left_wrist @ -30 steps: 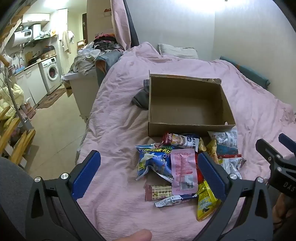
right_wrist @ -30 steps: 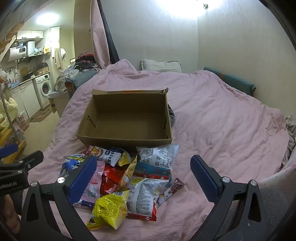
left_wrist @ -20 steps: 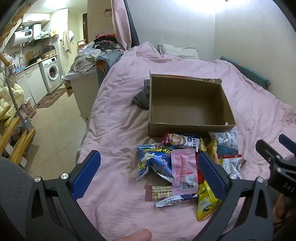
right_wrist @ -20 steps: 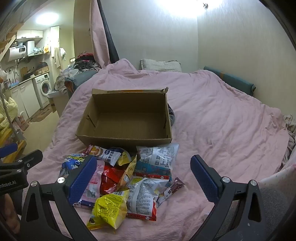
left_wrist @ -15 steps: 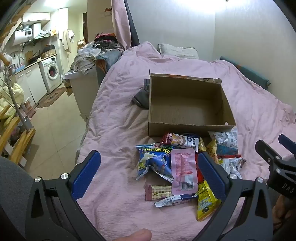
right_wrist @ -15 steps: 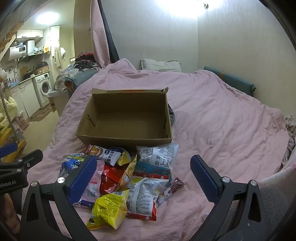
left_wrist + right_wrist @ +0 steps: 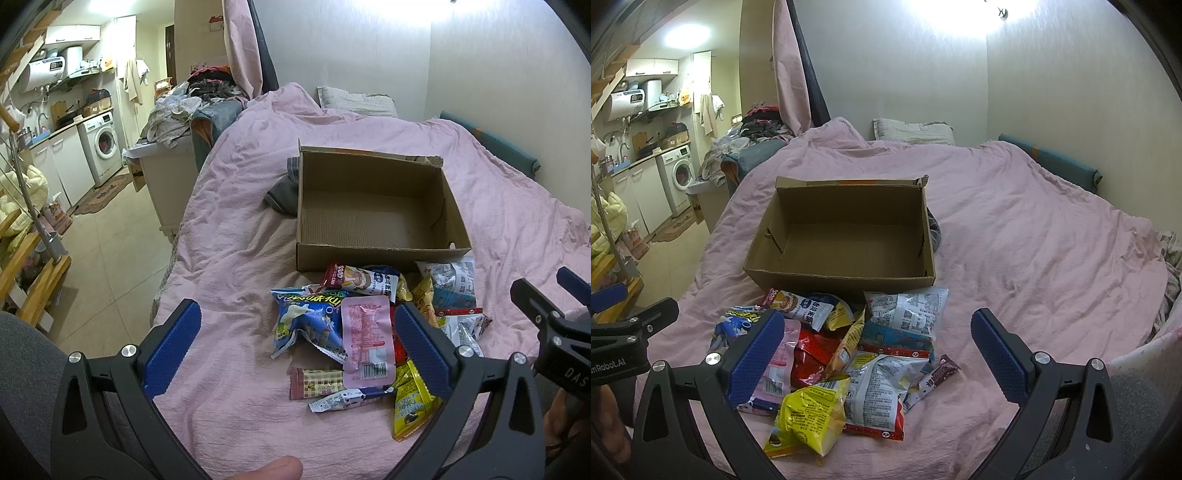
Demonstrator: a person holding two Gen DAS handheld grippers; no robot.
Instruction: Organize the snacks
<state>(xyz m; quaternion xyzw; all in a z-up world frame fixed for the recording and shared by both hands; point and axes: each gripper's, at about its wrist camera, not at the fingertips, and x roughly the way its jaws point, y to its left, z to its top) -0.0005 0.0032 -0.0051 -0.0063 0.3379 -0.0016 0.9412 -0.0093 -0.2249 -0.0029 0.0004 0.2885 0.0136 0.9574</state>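
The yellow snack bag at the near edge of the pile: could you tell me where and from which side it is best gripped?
Probably grip the yellow snack bag at its crimped near end, coming in from the near side with the right claw. That end sticks out of the pile over bare pink bedding, while its far end tucks under the red packet.

A white front-loading washing machine (image 7: 102, 146) stands under the counter — far left. A grey-white pillow (image 7: 911, 131) lies at the wrinkled pink duvet's (image 7: 1034, 221) head.

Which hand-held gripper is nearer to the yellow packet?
Right. The right hand-held gripper hovers just over the yellow packet, which lies between its fingers. The left hand-held gripper is above the blue bag, with the packet off to its right.
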